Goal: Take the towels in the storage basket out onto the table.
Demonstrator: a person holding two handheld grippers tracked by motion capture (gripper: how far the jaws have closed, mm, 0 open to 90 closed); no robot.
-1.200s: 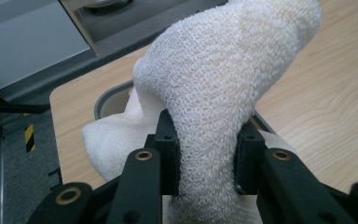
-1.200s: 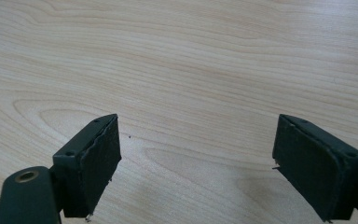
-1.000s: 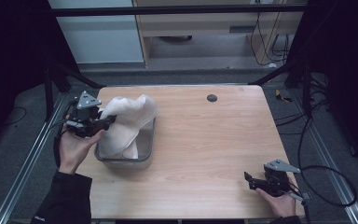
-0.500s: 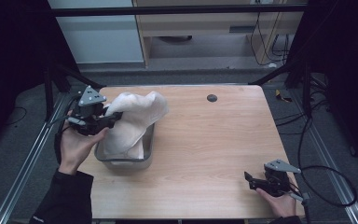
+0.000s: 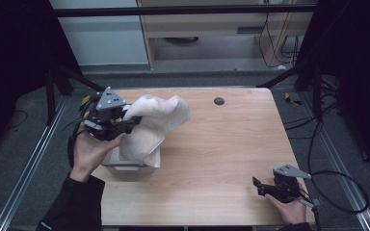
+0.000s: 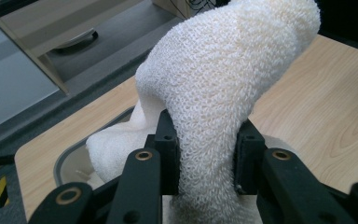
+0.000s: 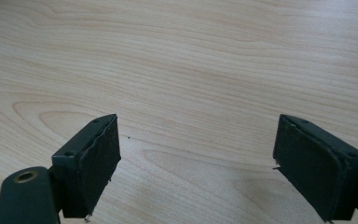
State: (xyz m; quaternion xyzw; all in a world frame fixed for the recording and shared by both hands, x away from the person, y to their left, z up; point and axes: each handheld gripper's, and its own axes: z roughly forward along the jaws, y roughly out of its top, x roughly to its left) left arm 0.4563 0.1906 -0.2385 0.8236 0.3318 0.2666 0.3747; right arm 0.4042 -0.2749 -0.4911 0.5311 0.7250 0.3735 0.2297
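Over at the left edge of the table, the left gripper has its jaws pinched onto a white towel, a thick fold of it squeezed between the black pads as the left gripper view shows it. The towel is raised above a shallow grey metal tray that sits near the table's left side; its lower end hangs down into the tray while the upper part bulges out to the right, over the wood. My guess is that the step in hand is lifting the towel out of the tray, and the next move would call for carrying it higher and across until the trailing end comes clear of the rim, without dragging the tray along. The cloth is looped terry, soft and nubbly, slumping in rounded folds; the tray looks smooth and dull with rounded corners. Farther along, a small dark round spot marks the pale, grained wood. At the near right corner the right gripper rests low on the table, jaws spread wide with nothing between them.
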